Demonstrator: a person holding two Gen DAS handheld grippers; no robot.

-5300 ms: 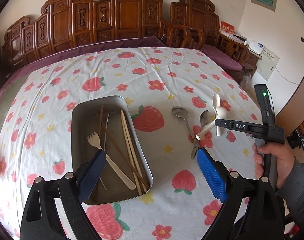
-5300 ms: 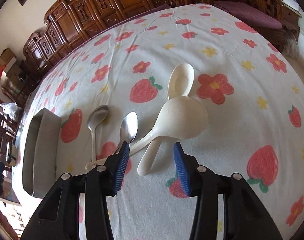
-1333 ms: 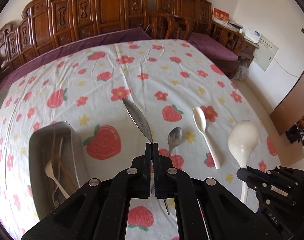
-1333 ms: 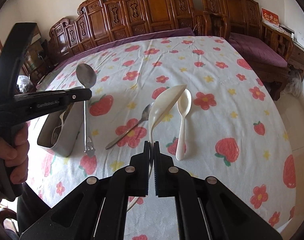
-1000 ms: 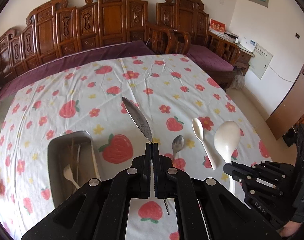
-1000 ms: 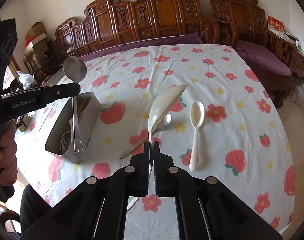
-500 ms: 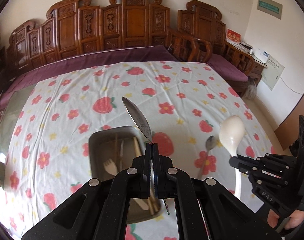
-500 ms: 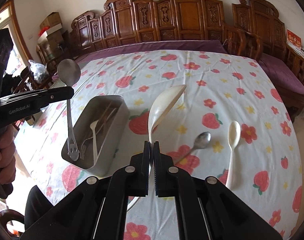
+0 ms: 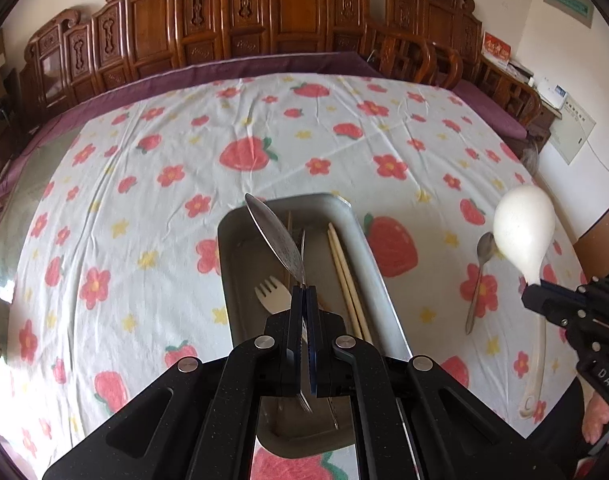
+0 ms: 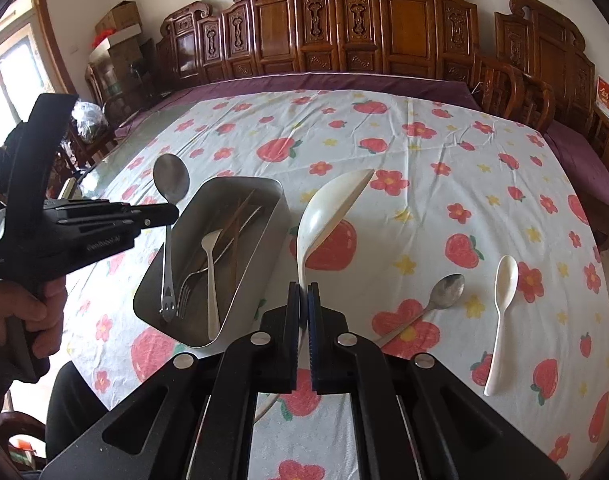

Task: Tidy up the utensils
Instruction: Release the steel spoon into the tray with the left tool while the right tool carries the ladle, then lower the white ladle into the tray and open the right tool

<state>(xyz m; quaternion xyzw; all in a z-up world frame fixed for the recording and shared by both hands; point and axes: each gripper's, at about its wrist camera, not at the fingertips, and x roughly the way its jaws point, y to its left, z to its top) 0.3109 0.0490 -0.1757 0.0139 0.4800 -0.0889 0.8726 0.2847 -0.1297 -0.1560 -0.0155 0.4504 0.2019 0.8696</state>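
My left gripper [image 9: 303, 292] is shut on a large metal spoon [image 9: 274, 238], held upright over the metal tray [image 9: 232, 232]; in the right wrist view the metal spoon [image 10: 171, 184] hangs with its handle end down inside the tray [image 10: 264, 256]. The tray holds a cream fork [image 9: 273, 300], chopsticks [image 9: 346, 276] and a metal fork [image 10: 192, 284]. My right gripper [image 10: 303, 292] is shut on a cream rice ladle [image 10: 328, 216], held in the air right of the tray. A small metal spoon [image 10: 440, 292] and a cream soup spoon [image 10: 502, 304] lie on the tablecloth.
The table wears a white cloth with strawberries and flowers [image 9: 244, 156]. Carved wooden chairs [image 10: 384, 28] stand along the far side and the right. The table's right edge drops off near the soup spoon [image 10: 608, 320].
Both grippers have moved left with their utensils. The metal spoon now hangs over the tray with its handle end inside it; the ladle has come close to the tray's right side.
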